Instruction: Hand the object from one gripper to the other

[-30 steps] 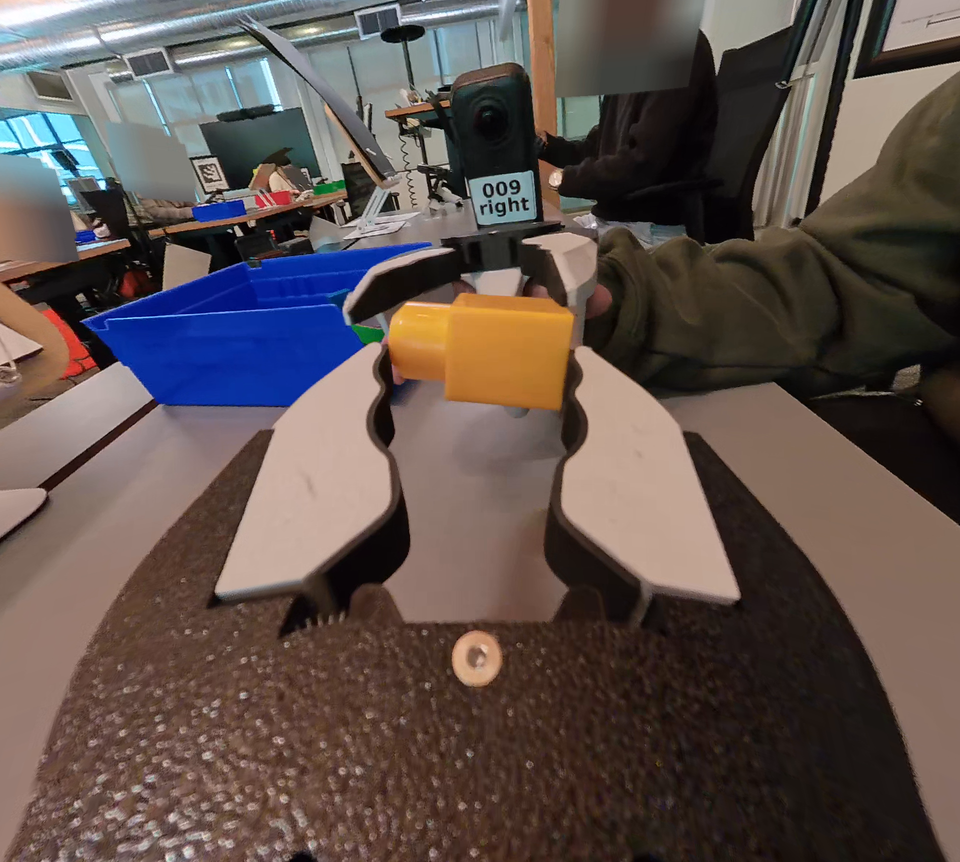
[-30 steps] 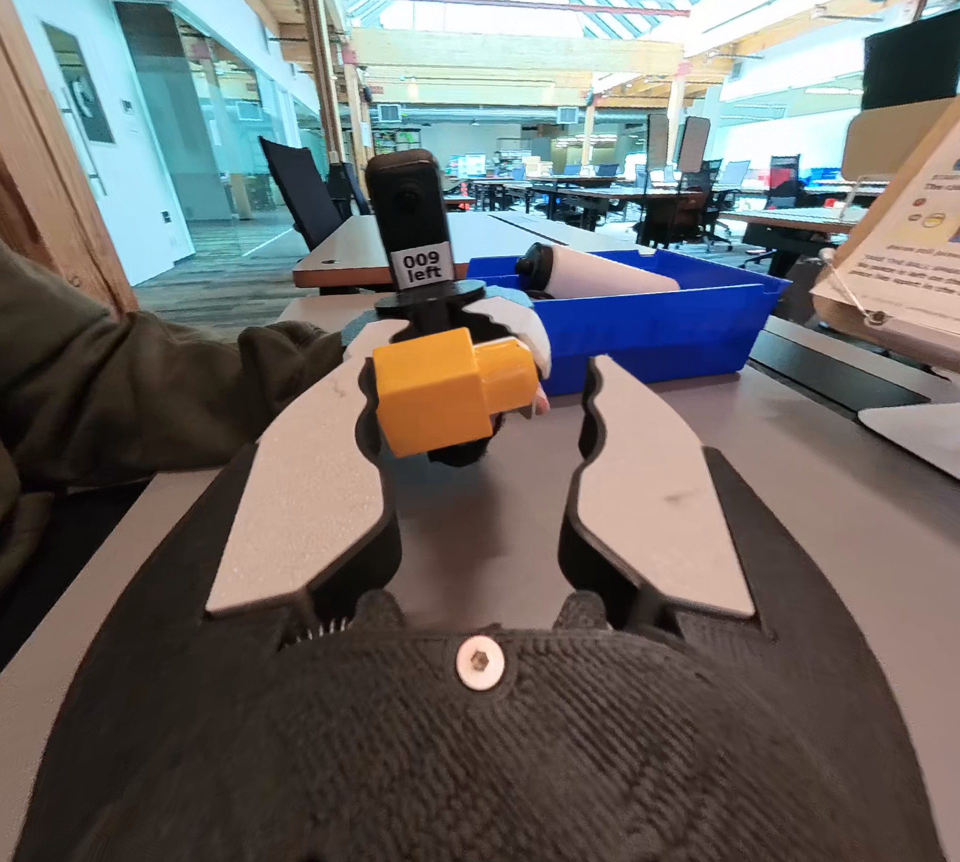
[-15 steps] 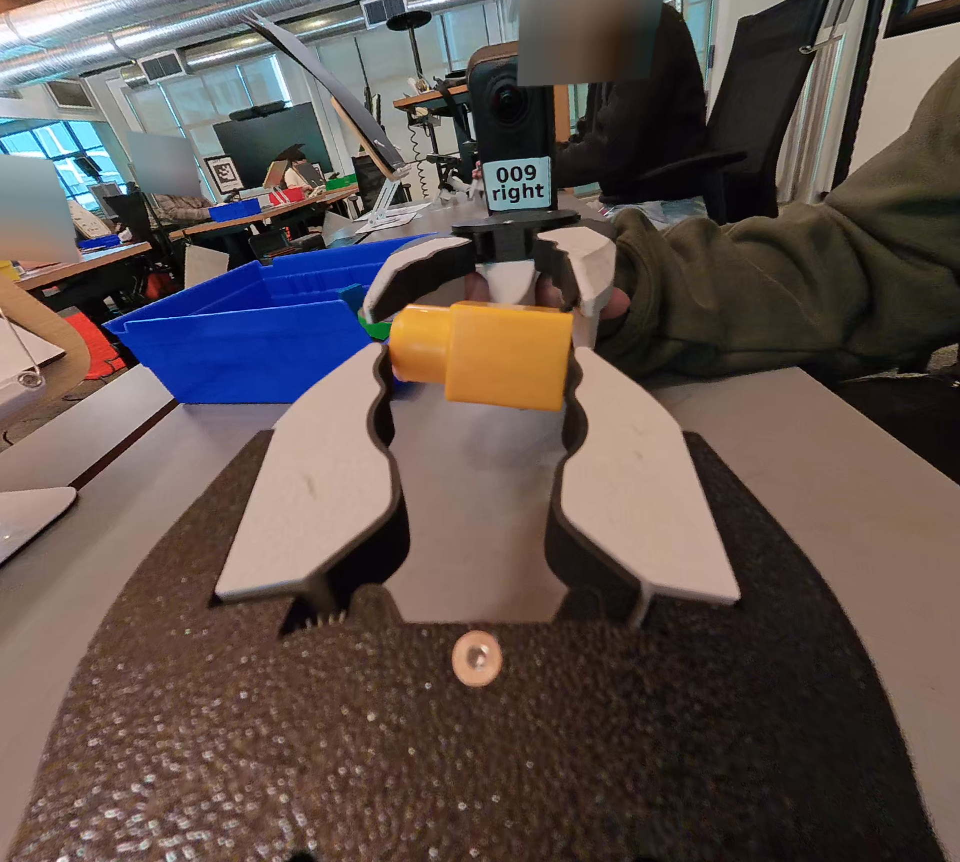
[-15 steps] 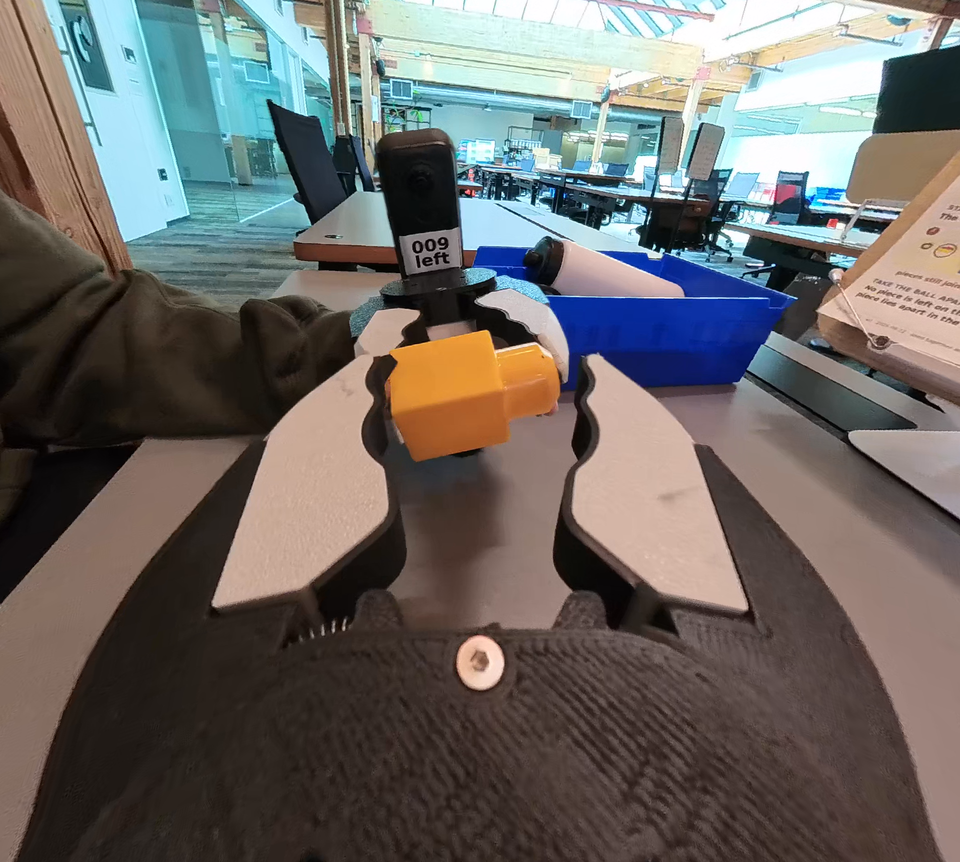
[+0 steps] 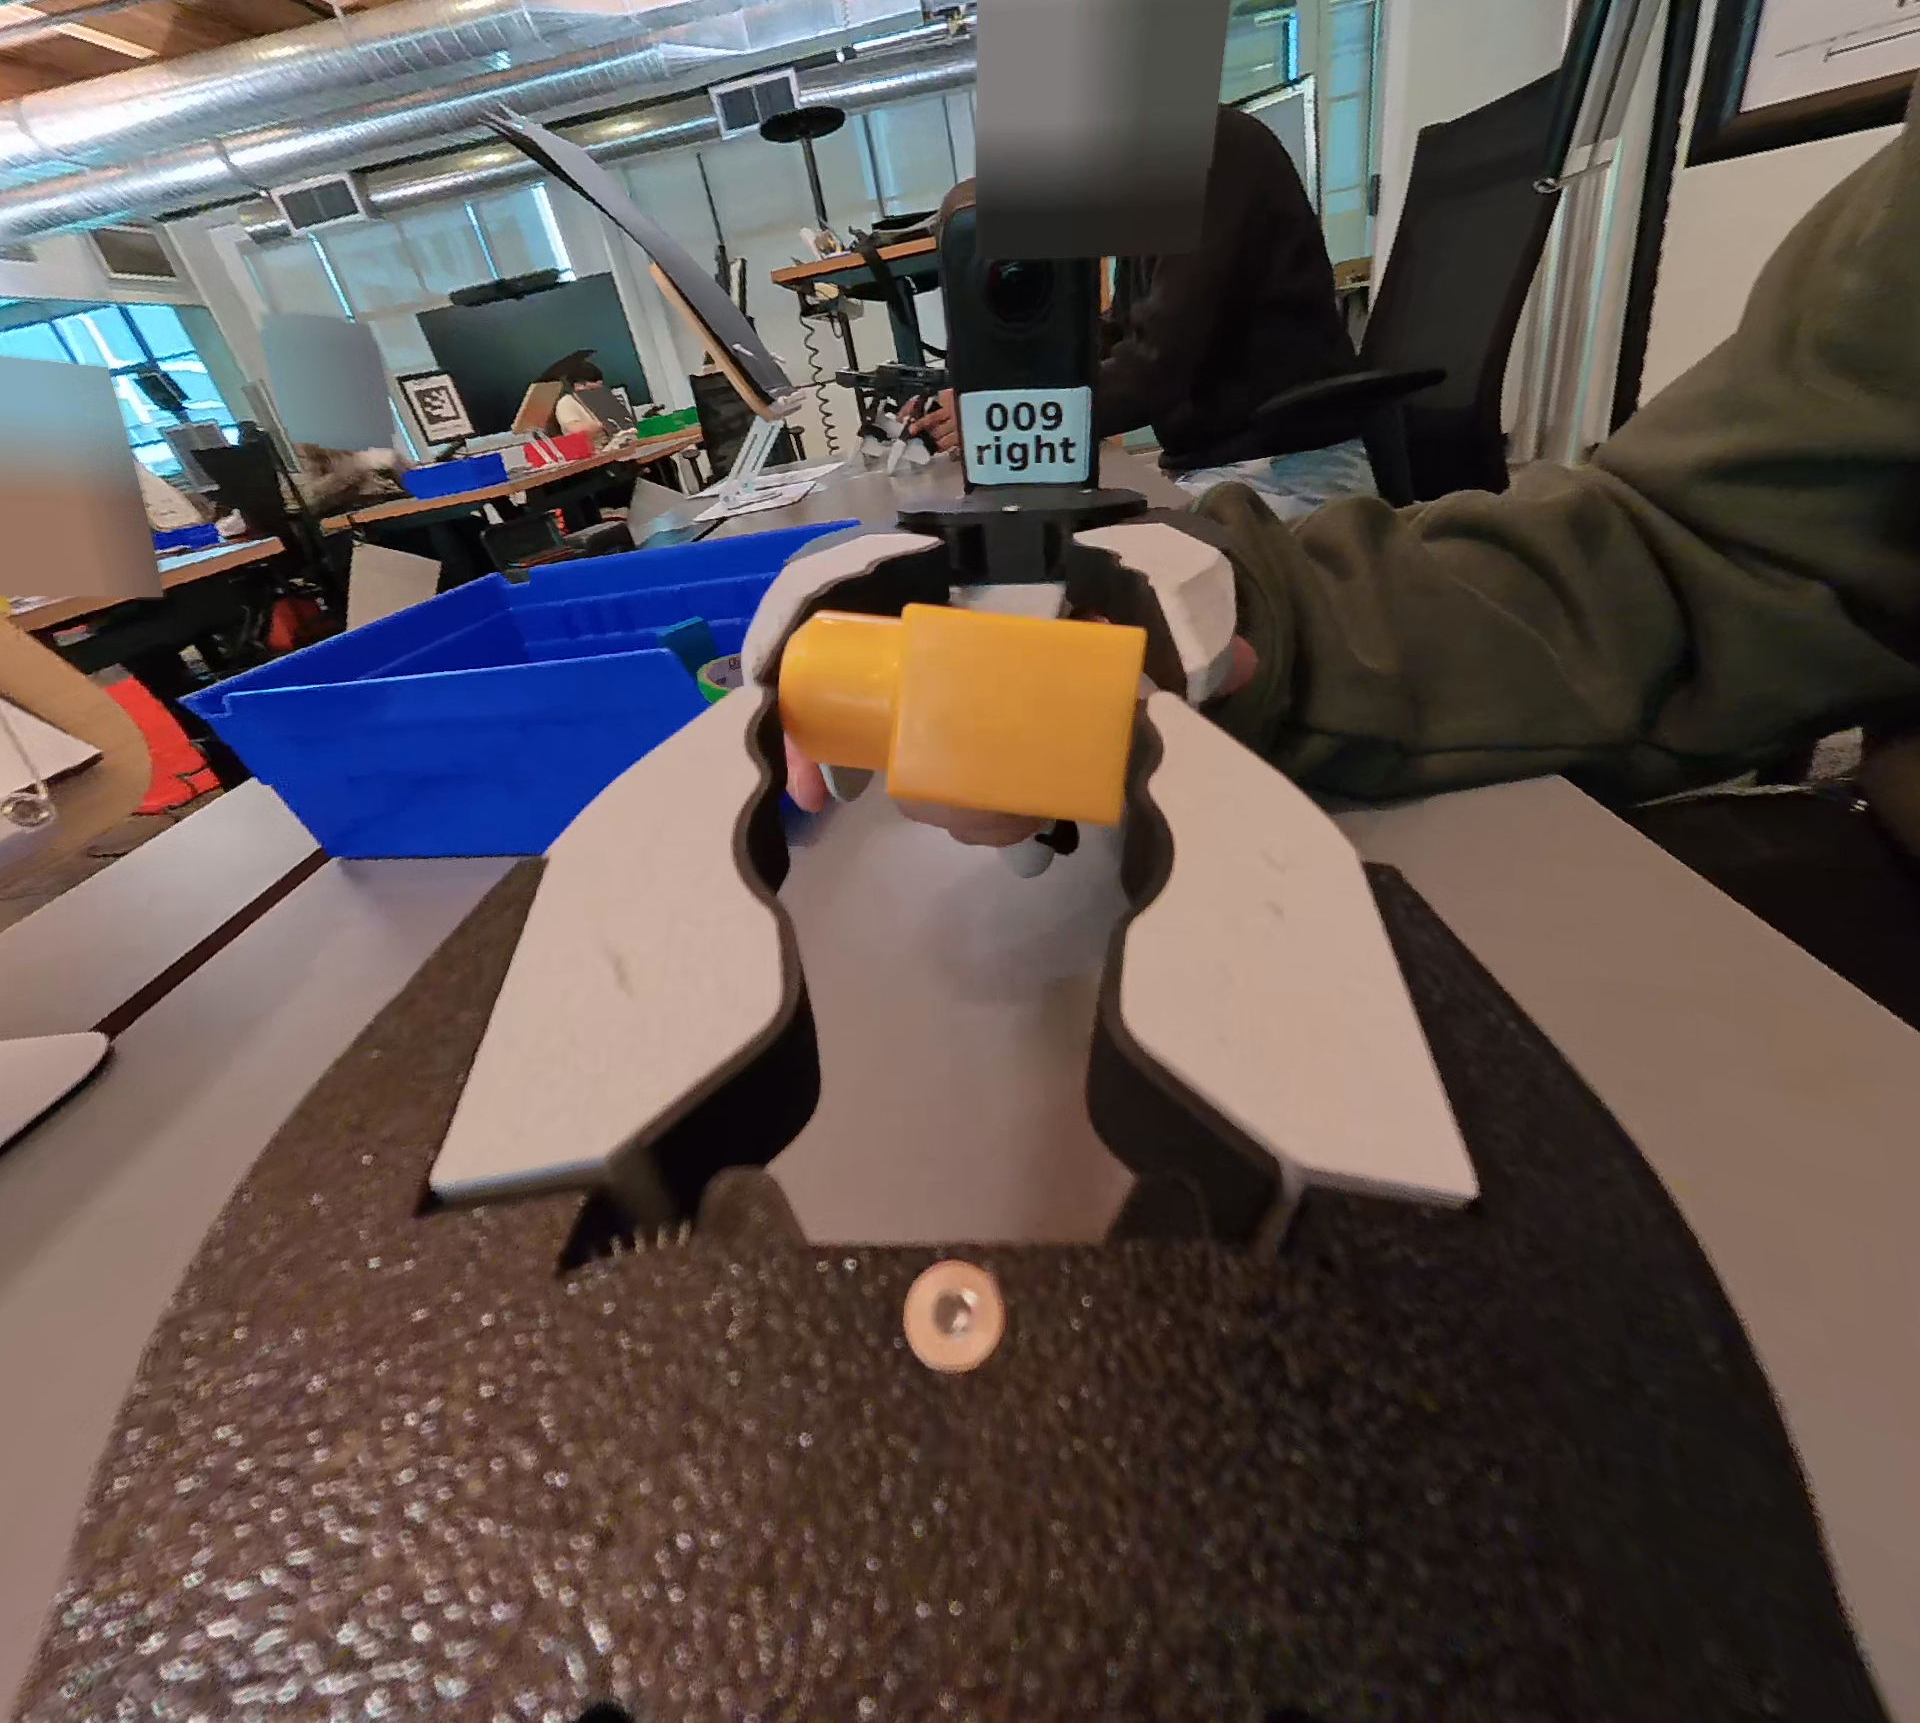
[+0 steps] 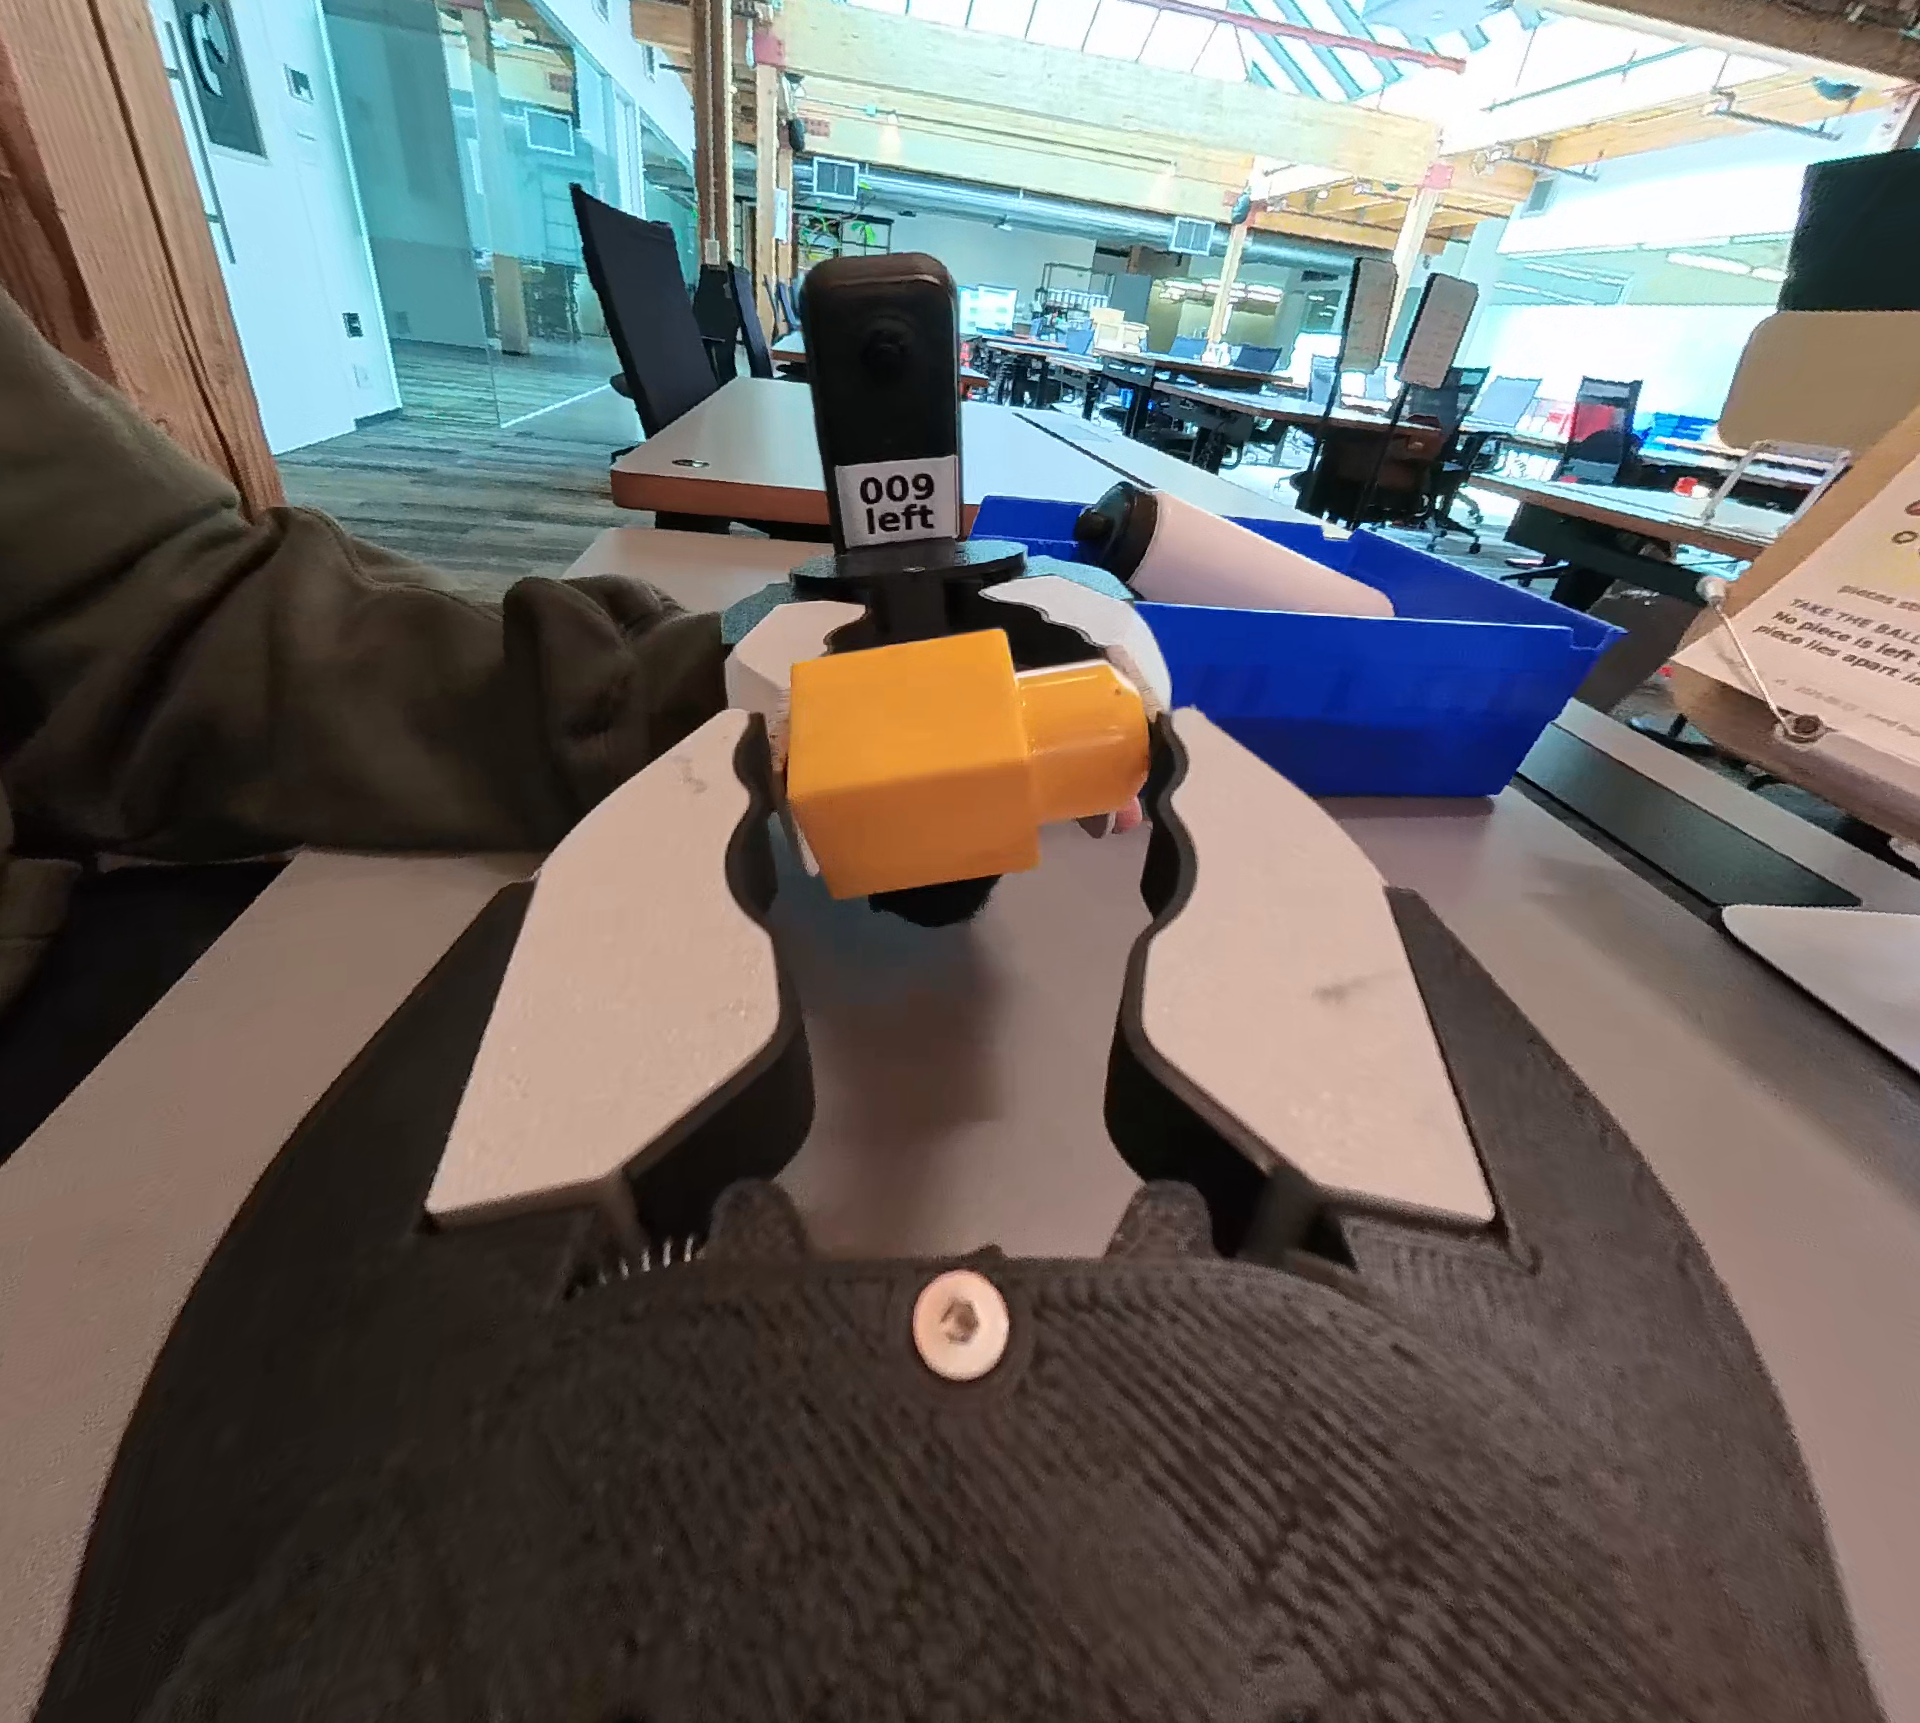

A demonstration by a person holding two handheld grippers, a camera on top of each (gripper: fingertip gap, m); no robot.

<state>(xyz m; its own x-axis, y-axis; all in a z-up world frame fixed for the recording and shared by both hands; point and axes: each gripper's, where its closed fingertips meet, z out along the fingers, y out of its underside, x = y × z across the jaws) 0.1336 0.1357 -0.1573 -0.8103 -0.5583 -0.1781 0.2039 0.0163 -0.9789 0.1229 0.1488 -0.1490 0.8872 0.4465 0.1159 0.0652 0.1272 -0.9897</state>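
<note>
Two hand-held grippers face each other above the bench [image 5: 1558, 925]. Left hand-held gripper [image 5: 951, 738] and right hand-held gripper [image 6: 961, 759] both clamp the yellow block [image 5: 966, 707].

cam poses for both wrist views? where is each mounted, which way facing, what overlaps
Left wrist view: mounted on the left claw, looking forward along its fingers at the yellow block and the facing right claw; an olive sleeve shows at right.
Right wrist view: mounted on the right claw, looking back at the left claw; an olive sleeve shows at left.
Shared: the block, both claws, the blue bin and the grey table, seen from opposite sides.
</note>
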